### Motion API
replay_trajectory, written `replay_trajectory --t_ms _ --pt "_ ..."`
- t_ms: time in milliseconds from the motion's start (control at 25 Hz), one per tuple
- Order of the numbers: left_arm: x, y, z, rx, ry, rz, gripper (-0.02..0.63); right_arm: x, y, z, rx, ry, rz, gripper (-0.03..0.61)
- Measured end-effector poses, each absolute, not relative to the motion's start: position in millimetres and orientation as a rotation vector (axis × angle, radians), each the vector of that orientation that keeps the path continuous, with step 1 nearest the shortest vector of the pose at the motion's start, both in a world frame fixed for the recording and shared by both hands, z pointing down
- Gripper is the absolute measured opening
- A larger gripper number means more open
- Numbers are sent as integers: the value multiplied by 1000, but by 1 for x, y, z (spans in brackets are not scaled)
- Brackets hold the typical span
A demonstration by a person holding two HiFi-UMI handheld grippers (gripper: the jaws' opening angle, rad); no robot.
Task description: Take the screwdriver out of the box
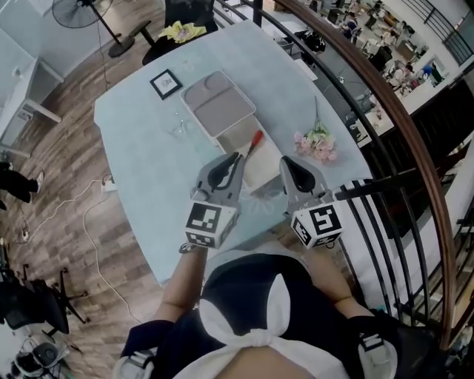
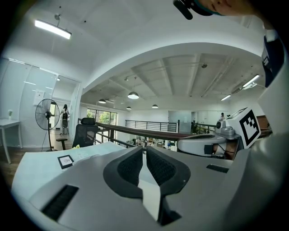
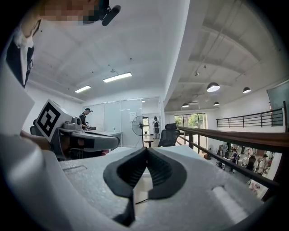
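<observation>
Screwdriver (image 1: 255,140), marked by its red handle, lies inside the open white box (image 1: 238,133) near the middle of the table (image 1: 141,155), the handle at the far right end and the shaft slanting back toward the near left. The box's grey lid (image 1: 218,104) lies flat on the far side of the tray. Neither tool touches the screwdriver.

The left hand-held gripper (image 1: 235,158) hovers over the near edge of the box, just to the near left of the screwdriver. Its own view shows its jaws (image 2: 144,155) pressed together with nothing between them. The right hand-held gripper (image 1: 286,163) is held beside it, a little to the right and clear of the box. Its jaws (image 3: 146,151) are likewise closed on nothing. Both point away from the person, roughly level.

A small bunch of pink flowers (image 1: 317,143) rests on the table to the right of the box. A black-framed card (image 1: 166,84) sits at the far left of the lid. A standing fan (image 1: 83,10) is on the wooden floor beyond the table's far left corner.
</observation>
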State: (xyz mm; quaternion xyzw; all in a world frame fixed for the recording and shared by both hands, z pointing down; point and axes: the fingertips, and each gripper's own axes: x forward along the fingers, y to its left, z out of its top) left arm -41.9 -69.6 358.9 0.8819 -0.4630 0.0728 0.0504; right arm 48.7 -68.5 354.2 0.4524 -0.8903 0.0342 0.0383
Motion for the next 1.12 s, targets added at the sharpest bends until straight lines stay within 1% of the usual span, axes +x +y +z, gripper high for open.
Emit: replay_trajectory --t_ms 40,80,160,200,400,1120 --pt "-42 -72 360 2688 -1410 226 23 48 -71 357 1383 -2729 108 -2" --pt "-42 -76 362 2690 -1407 231 42 48 -73 359 1378 -2726 108 -2" --pt "-41 -83 365 2692 -1398 245 123 46 -78 362 1366 -2715 99 -2" --pt "-41 -86 367 2693 -1397 257 143 45 -80 364 1360 -2709 95 -2" --pt "-36 -104 377 2709 -1402 326 178 48 -91 373 1345 -2695 118 -2" --pt "-3 -143 443 2578 -1288 477 187 70 -124 397 1313 -2666 209 -2"
